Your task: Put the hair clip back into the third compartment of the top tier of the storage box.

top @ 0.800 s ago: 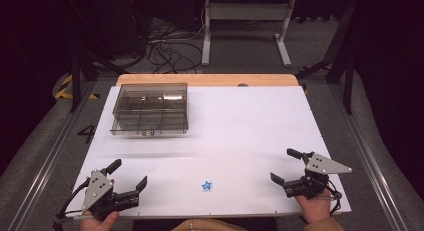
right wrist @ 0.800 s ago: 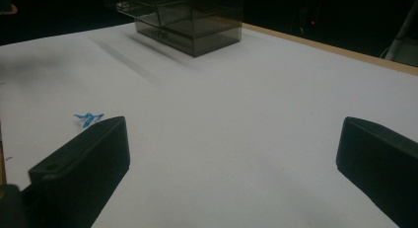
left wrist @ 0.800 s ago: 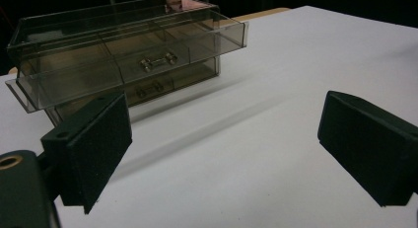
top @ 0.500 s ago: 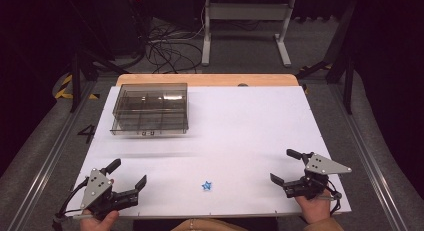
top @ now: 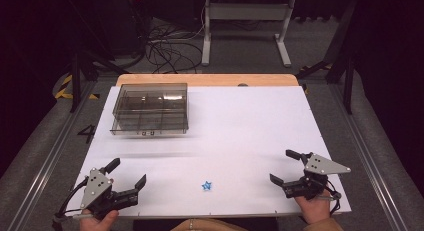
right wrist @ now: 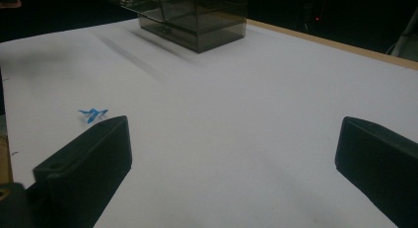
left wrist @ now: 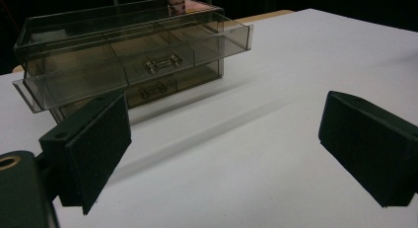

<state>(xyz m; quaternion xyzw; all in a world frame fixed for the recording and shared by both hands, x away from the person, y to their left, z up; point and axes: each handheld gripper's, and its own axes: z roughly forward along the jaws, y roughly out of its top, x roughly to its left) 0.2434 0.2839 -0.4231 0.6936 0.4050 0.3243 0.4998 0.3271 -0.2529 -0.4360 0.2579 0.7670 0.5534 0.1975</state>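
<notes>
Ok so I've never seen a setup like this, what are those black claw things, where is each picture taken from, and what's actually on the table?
The claws are hand-held tools, not a robot: a person holds the left gripper and the right gripper, one in each hand, at the near edge of a white table. Both are open and hold nothing.

One picture comes from a camera above the person, looking down on the table. The other two come from cameras riding on the grippers, each looking out between its own two black jaws.

On the table are a smoky clear plastic drawer box at the far left, its top drawer pulled partly out, and a small blue star-shaped thing near the front edge, between the grippers.
</notes>
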